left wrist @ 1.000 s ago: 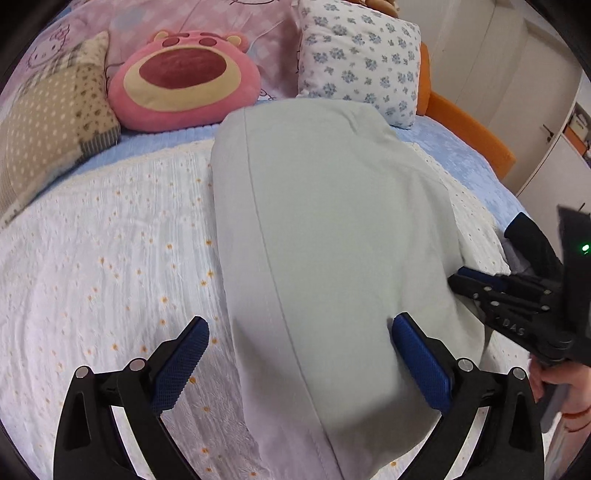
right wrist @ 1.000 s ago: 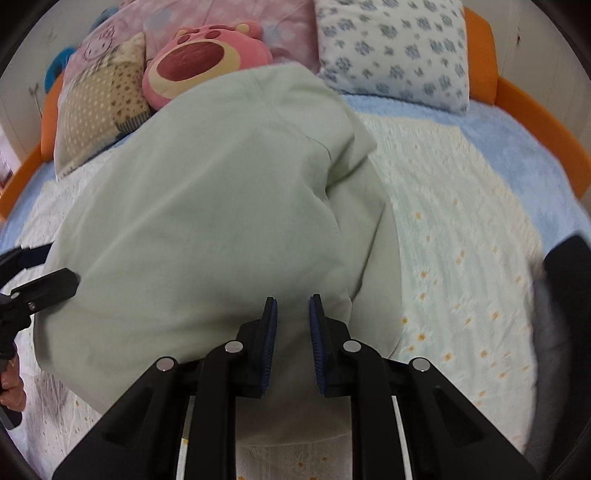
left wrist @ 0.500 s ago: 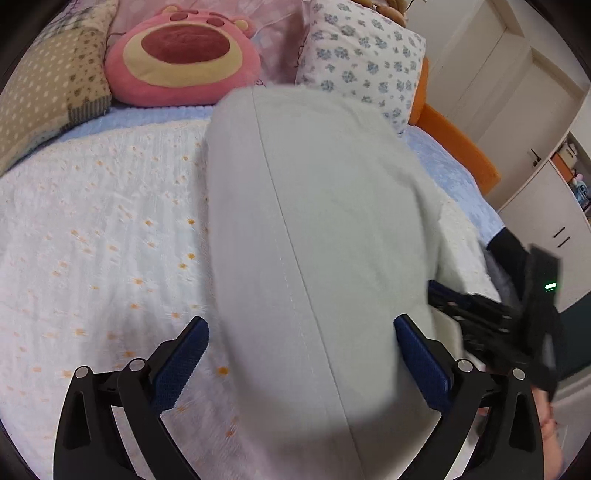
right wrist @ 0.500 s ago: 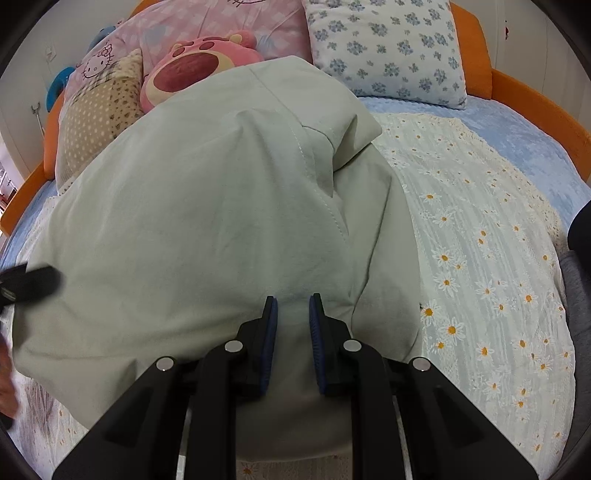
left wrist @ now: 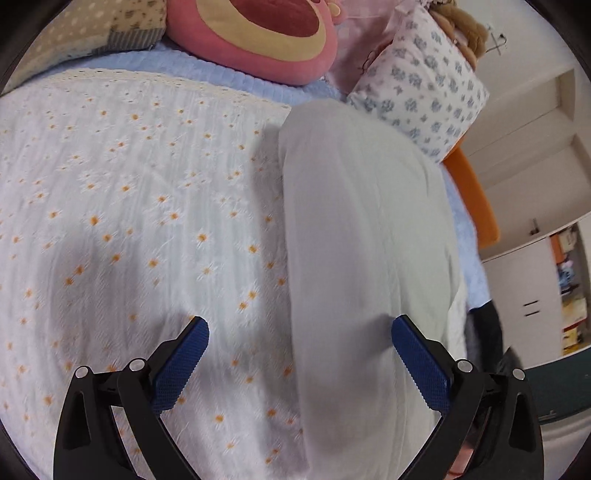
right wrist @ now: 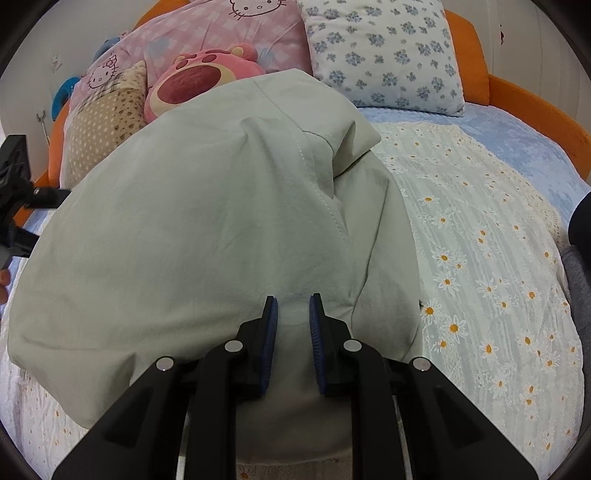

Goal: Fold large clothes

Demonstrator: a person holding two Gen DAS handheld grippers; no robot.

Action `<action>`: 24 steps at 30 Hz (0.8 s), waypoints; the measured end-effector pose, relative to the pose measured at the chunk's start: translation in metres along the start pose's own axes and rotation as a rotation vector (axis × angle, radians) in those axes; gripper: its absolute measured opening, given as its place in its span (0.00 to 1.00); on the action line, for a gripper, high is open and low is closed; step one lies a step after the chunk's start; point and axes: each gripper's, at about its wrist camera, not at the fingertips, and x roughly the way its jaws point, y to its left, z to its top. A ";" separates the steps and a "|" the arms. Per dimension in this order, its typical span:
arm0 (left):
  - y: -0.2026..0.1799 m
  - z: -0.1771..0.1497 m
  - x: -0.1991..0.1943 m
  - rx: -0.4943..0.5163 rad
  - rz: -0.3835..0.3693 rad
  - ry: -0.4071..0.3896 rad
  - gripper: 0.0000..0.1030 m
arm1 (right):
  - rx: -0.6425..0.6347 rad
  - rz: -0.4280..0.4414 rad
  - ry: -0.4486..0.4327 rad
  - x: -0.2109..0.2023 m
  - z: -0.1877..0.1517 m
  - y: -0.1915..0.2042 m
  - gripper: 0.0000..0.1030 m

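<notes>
A large pale green garment (right wrist: pixel 207 236) lies folded on the bed's daisy-print cover (right wrist: pixel 480 258). It also shows in the left wrist view (left wrist: pixel 362 258) as a long strip running away from me. My left gripper (left wrist: pixel 299 332) is open and empty, its right finger over the garment's left part and its left finger over the cover. My right gripper (right wrist: pixel 293 306) is nearly shut, its jaws a narrow gap apart, low over the garment's near edge; I cannot tell whether cloth is pinched between them. The left gripper's body (right wrist: pixel 14 192) shows at the right wrist view's left edge.
Pillows line the head of the bed: a pink bear cushion (right wrist: pixel 199 77), a blue-flowered pillow (right wrist: pixel 384 55), a Hello Kitty pillow (right wrist: pixel 207 33) and a dotted beige one (right wrist: pixel 107 122). An orange bed frame (right wrist: pixel 517 92) rims the bed. Dark clothing (right wrist: pixel 580 218) lies at the right edge.
My left gripper has swung left and lifted its view, so the garment now sits to its right. The right gripper has stayed at the garment's near edge, jaws unchanged.
</notes>
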 end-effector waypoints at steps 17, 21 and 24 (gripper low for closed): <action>-0.053 0.005 0.070 0.116 -0.063 0.110 0.98 | 0.019 0.079 0.023 0.002 0.002 -0.007 0.18; -0.055 0.003 0.072 0.139 -0.013 0.073 0.96 | 0.035 0.144 0.060 -0.004 0.010 -0.014 0.21; -0.042 0.002 0.071 0.093 -0.066 0.073 0.92 | 0.195 0.318 0.064 -0.023 0.009 -0.043 0.32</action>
